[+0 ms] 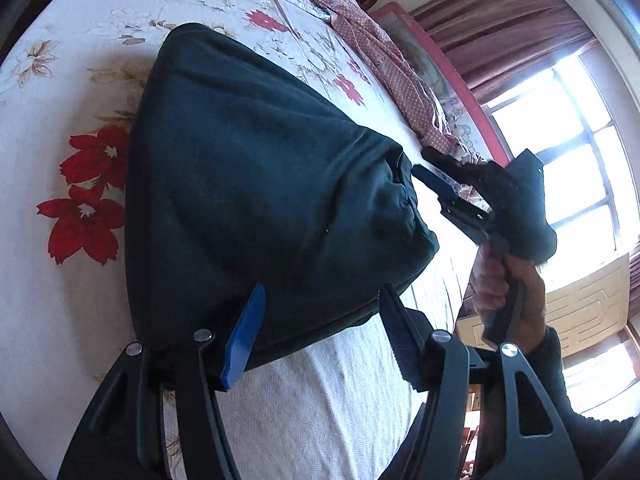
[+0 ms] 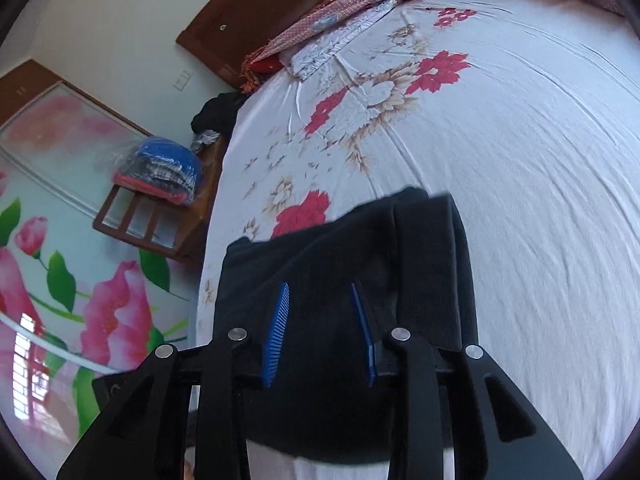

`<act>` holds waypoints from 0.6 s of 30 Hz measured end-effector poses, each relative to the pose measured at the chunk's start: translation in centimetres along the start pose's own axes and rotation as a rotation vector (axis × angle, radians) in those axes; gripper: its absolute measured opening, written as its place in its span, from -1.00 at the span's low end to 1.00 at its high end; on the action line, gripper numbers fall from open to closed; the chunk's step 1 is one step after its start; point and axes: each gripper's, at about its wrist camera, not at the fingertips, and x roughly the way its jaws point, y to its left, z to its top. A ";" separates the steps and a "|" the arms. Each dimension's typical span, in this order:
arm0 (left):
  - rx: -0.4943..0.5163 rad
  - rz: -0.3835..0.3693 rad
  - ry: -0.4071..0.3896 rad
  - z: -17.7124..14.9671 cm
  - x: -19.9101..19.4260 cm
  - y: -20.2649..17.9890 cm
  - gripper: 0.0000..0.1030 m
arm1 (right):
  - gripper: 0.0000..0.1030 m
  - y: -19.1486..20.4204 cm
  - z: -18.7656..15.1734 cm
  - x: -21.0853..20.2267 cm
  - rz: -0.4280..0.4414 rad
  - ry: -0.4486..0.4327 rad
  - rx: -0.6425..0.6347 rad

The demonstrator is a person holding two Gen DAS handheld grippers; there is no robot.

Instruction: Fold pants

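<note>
dark pants (image 1: 248,184), white red-flowered sheet (image 2: 520,140)

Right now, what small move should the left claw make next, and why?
Probably close the left claw on the near edge of the pants: its jaws stand open astride that edge, gripping nothing, while the right claw hangs open just off the bunched waistband, so neither holds cloth for another fold.

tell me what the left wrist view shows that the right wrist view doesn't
Only the left wrist view: a window, curtains, and the right tool seen from outside, in a hand beside the pants. Its own left tool stands open at the pants' near edge.

Only the right wrist view: a floral wardrobe door, a chair with bagged clothes, a wall switch, the headboard.

Both: dark pants, flowered sheet, checked blanket.
</note>
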 end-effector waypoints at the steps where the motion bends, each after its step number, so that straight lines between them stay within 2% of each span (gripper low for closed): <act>1: 0.013 0.011 0.000 -0.1 0.0 -0.1 0.23 | -0.41 -0.5 -1.4 -0.6 -0.004 0.007 0.008; 2: 0.016 0.017 0.001 -0.4 0.1 0.1 0.23 | -0.33 -1.4 -2.8 -0.8 -0.024 0.033 0.027; 3: 0.010 0.019 0.004 -0.5 0.1 0.2 0.23 | -0.33 -2.8 -4.0 -0.7 -0.053 0.050 0.057; 5: -0.013 0.009 0.003 -0.6 0.2 0.7 0.23 | -0.37 -5.2 -5.2 -1.3 0.041 0.021 0.148; 7: -0.030 0.015 -0.004 -0.6 0.0 0.7 0.23 | -0.37 -5.1 -5.2 -2.4 0.027 0.005 0.187; 8: -0.041 0.035 -0.003 -0.8 -0.5 0.7 0.28 | -0.24 -4.4 -5.1 -3.4 0.028 -0.014 0.189; 9: -0.055 0.052 -0.010 -0.7 -0.9 0.5 0.36 | 0.17 -3.5 -5.1 -4.6 0.054 -0.038 0.176; 10: -0.067 0.067 -0.033 -0.8 -1.8 0.2 0.57 | 0.37 -2.5 -5.4 -5.8 0.057 -0.059 0.156; 11: -0.077 0.097 -0.059 -1.0 -2.6 0.0 0.74 | 0.59 -1.6 -6.0 -6.9 0.021 -0.064 0.135; 12: -0.091 0.136 -0.082 -1.3 -3.8 -0.3 0.79 | 0.60 -0.7 -6.9 -7.7 -0.017 -0.047 0.111; 14: -0.127 0.195 -0.114 -2.5 -6.3 -0.5 0.96 | 0.60 0.0 -9.3 -9.0 -0.022 -0.008 0.095; 16: -0.153 0.284 -0.129 -4.2 -8.7 -0.5 0.96 | 0.64 -0.3 -12.2 -10.4 -0.038 0.008 0.113; 17: -0.162 0.332 -0.131 -5.0 -9.6 -0.3 0.96 | 0.79 -0.7 -13.8 -10.8 -0.080 0.027 0.127; 18: -0.179 0.389 -0.126 -6.0 -10.6 0.1 0.96 | 0.80 -1.1 -15.3 -11.1 -0.141 0.057 0.136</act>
